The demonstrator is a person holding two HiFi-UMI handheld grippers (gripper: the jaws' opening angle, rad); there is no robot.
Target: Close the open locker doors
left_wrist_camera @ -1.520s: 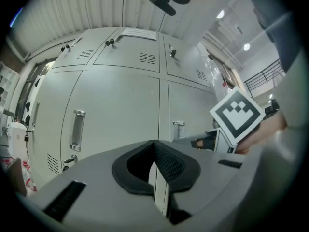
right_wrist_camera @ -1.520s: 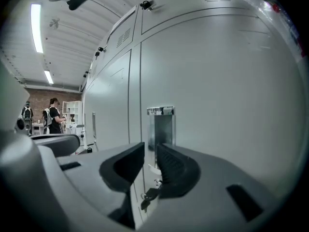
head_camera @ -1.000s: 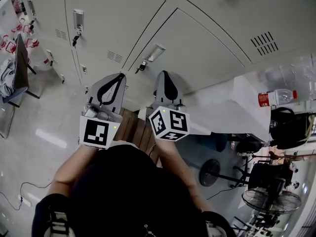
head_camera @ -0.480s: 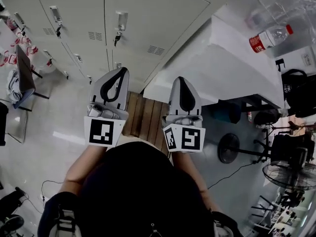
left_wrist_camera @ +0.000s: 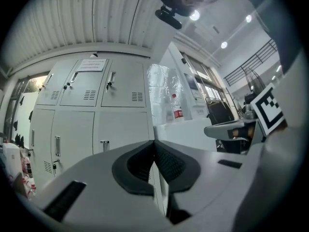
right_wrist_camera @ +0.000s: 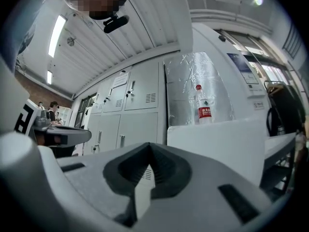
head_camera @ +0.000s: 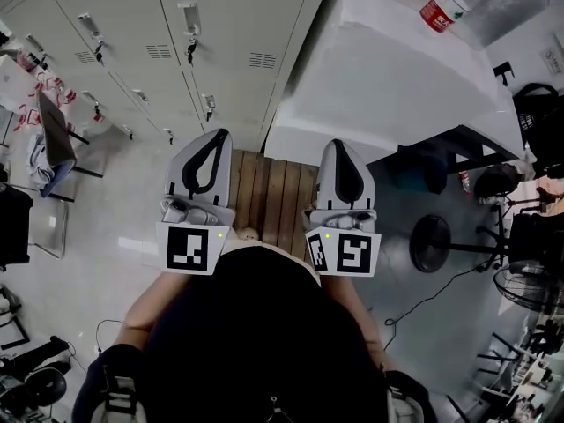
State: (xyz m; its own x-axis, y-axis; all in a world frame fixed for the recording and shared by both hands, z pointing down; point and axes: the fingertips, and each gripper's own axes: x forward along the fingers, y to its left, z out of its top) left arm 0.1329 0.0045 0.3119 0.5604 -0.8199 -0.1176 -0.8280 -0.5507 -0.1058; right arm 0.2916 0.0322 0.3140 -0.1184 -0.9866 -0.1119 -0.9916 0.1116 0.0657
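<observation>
Locker doors: ahead and to the left, beyond the wooden pallet, every 1 in view lying flush, keys hanging at some handles. No open door visible from here. Left claw and right claw: both pressed shut on nothing, held level and side by side, likely kept so as blunt pushers. White desk close on the right.

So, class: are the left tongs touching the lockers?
Apart. The left gripper view shows the left tongs shut on nothing, with the lockers standing well beyond their tips and open space between.
</observation>
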